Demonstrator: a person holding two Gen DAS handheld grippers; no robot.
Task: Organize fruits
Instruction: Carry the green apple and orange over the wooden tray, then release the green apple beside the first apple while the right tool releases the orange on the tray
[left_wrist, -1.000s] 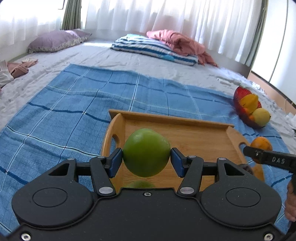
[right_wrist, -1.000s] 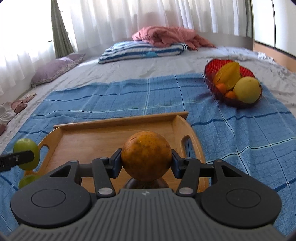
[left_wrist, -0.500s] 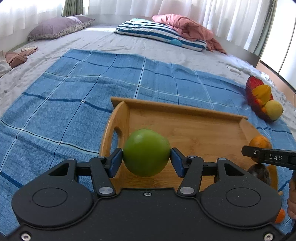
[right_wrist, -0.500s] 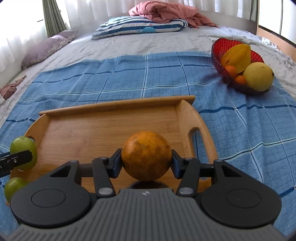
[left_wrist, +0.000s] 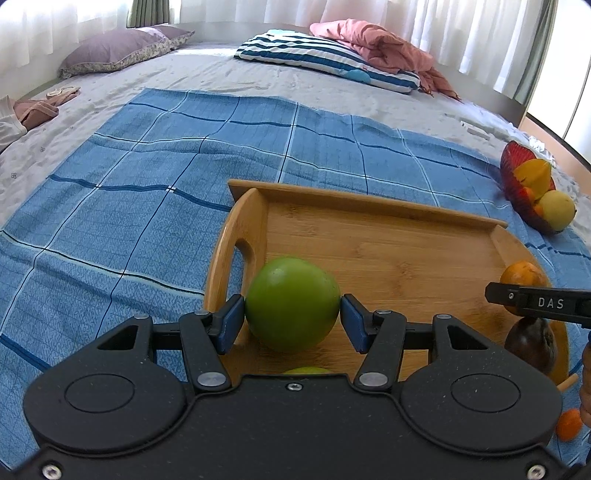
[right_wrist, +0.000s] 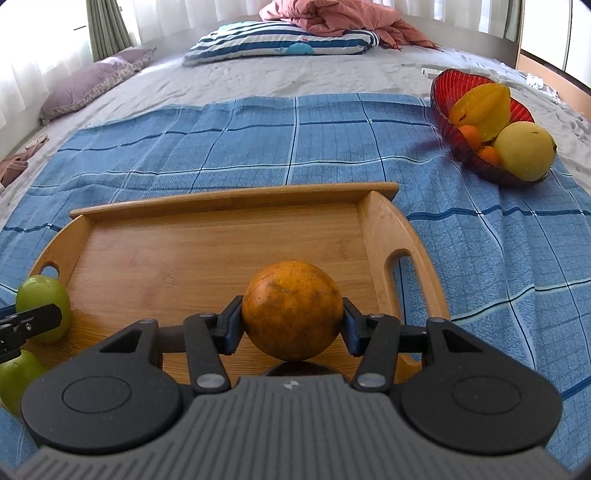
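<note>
My left gripper (left_wrist: 292, 317) is shut on a green apple (left_wrist: 291, 301) just above the near left corner of the wooden tray (left_wrist: 388, 254). A second green fruit (left_wrist: 306, 370) peeks out below it. My right gripper (right_wrist: 291, 323) is shut on an orange (right_wrist: 292, 308) over the tray's (right_wrist: 207, 254) near right part, with a dark fruit (right_wrist: 295, 367) under it. In the right wrist view the held apple (right_wrist: 44, 306) and the other green fruit (right_wrist: 14, 382) show at the left. In the left wrist view the orange (left_wrist: 522, 275) and the dark fruit (left_wrist: 530, 341) show at the right.
The tray lies on a blue checked cloth (right_wrist: 498, 258) on a bed. A red bowl (right_wrist: 441, 98) with a starfruit, small oranges and a yellow fruit stands at the far right. A small orange (left_wrist: 569, 424) lies near the right hand. Pillows and a pink blanket lie at the back.
Both grippers have come down and forward over the tray with their fruits still held. The tray looks larger and closer in both views.
</note>
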